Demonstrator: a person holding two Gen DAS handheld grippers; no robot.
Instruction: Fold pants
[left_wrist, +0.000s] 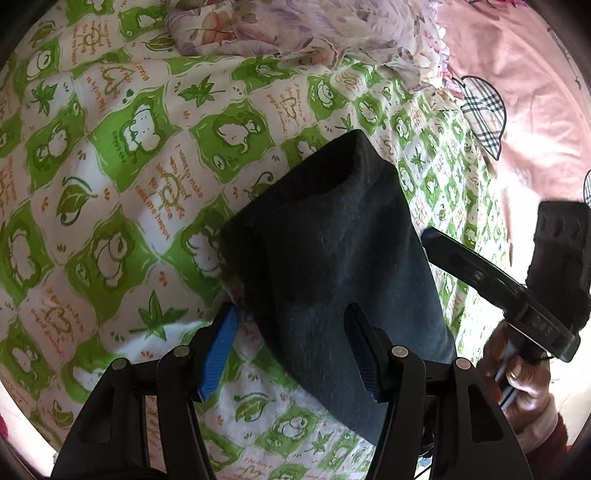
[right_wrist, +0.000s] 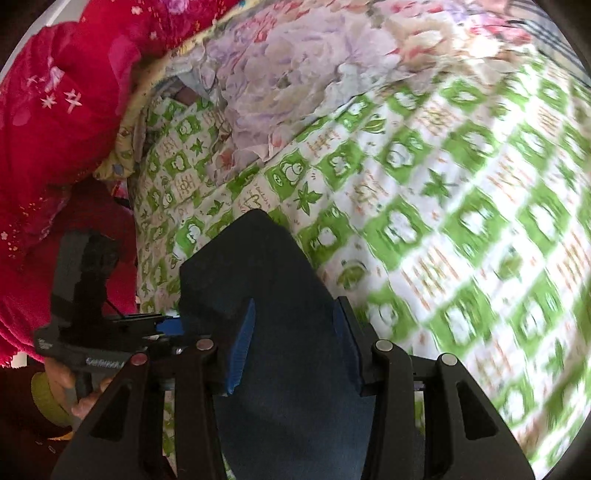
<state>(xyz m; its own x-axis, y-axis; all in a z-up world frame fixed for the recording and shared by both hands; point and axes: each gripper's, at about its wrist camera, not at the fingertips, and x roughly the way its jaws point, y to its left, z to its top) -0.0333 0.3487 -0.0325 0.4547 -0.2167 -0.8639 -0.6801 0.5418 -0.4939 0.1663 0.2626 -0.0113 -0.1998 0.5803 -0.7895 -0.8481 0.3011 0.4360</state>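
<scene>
The left gripper is standing with its jaws apart, the pants lying loose between and under the blue pads without being pinched. The right gripper is straddling the same dark cloth, though whether it is pressing I cannot tell. The pants are lying folded narrow on the green patterned bedsheet. They are looking soft, light and limp, likely sagging if lifted; pinching a folded edge or corner seems safest.
</scene>
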